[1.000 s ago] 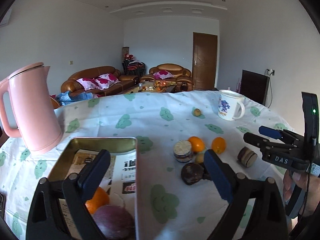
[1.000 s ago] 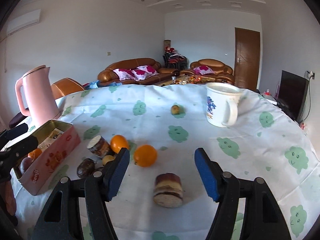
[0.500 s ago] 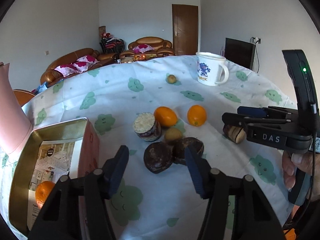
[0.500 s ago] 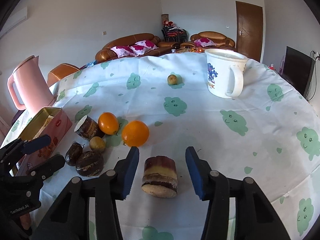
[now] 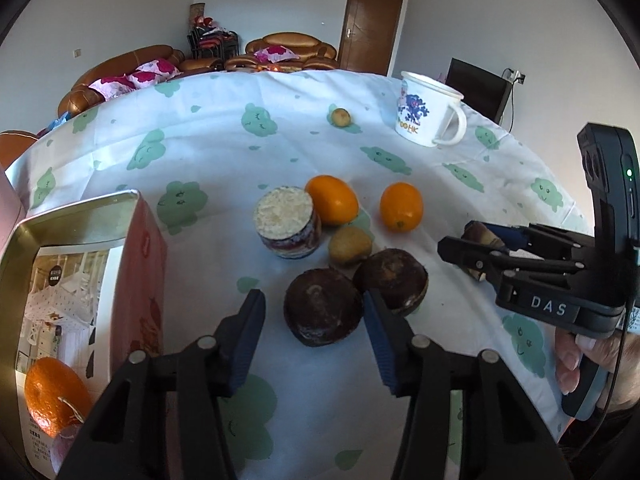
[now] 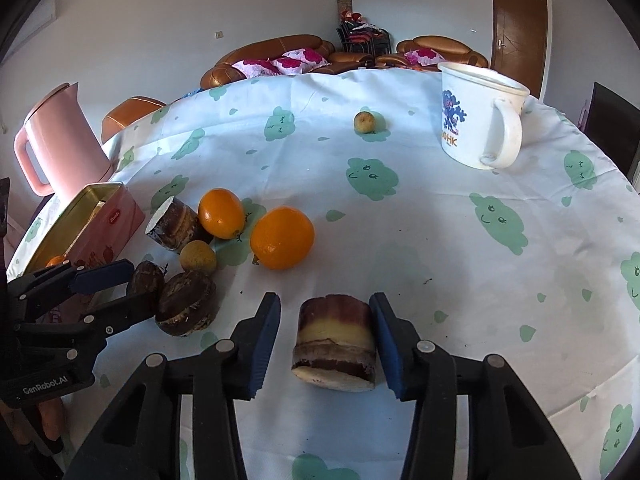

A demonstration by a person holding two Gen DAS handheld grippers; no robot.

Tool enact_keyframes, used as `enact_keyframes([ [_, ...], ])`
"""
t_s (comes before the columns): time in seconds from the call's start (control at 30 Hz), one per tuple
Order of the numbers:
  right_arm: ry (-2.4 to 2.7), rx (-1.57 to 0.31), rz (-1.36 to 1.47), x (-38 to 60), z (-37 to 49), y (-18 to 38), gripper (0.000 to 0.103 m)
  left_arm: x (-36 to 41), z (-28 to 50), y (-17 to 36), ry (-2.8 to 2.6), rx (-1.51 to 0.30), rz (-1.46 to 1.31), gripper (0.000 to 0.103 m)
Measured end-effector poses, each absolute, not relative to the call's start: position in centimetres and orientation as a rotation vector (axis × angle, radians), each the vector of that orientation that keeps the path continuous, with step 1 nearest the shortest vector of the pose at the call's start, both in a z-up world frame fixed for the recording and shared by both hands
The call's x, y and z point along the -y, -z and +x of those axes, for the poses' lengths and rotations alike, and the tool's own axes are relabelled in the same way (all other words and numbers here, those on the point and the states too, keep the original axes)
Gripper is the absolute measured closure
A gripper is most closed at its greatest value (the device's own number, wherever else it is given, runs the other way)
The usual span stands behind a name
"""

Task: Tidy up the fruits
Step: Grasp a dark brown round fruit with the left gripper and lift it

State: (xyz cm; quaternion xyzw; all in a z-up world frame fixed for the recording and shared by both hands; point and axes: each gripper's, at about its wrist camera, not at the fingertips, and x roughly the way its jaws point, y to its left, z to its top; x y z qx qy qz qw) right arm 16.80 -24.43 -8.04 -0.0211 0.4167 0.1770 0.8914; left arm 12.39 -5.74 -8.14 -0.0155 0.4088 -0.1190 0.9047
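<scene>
Your left gripper (image 5: 314, 318) is closing round the nearer dark brown fruit (image 5: 323, 307); its right pad looks to be at the skin, the left pad has a gap, so it isn't clamped yet. Your right gripper (image 6: 325, 334) is closing on the cut sugarcane piece (image 6: 335, 344), right pad touching or nearly so, left pad clear of it. Finish each squeeze evenly, so neither piece gets shoved sideways on the tablecloth (image 6: 440, 248), and I'd judge you should lift the brown fruit straight up, because the second brown fruit (image 5: 391, 281) sits touching it behind the right finger. The tin (image 5: 80, 216) is just to the left with one orange (image 5: 54, 396) already inside, a short carry.

Farther out, a small yellow-brown fruit (image 5: 350, 245), a second cane piece (image 5: 286, 222) on end and two oranges (image 5: 332, 199) wait in a cluster; beyond them a lone small fruit (image 5: 341, 117) and the mug (image 5: 428, 120).

Against a second ago, both sets of jaws were spread wide and both cameras looked out at the room; now both are tipped down over their targets, and the left one has swung from above the tin across to the brown fruits
</scene>
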Motion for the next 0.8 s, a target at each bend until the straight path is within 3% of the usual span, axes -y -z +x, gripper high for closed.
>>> enact_keyframes([
  [0.07, -0.372, -0.872, -0.036, 24.5, 16.9, 8.1, 0.064, 6.0, 12.5, 8.2, 0.264, -0.849, -0.025, 0.061],
  [0.8, -0.395, -0.759, -0.020, 25.2, 15.2, 6.5, 0.064, 6.1, 11.2, 7.0, 0.297, -0.764, -0.006, 0.061],
])
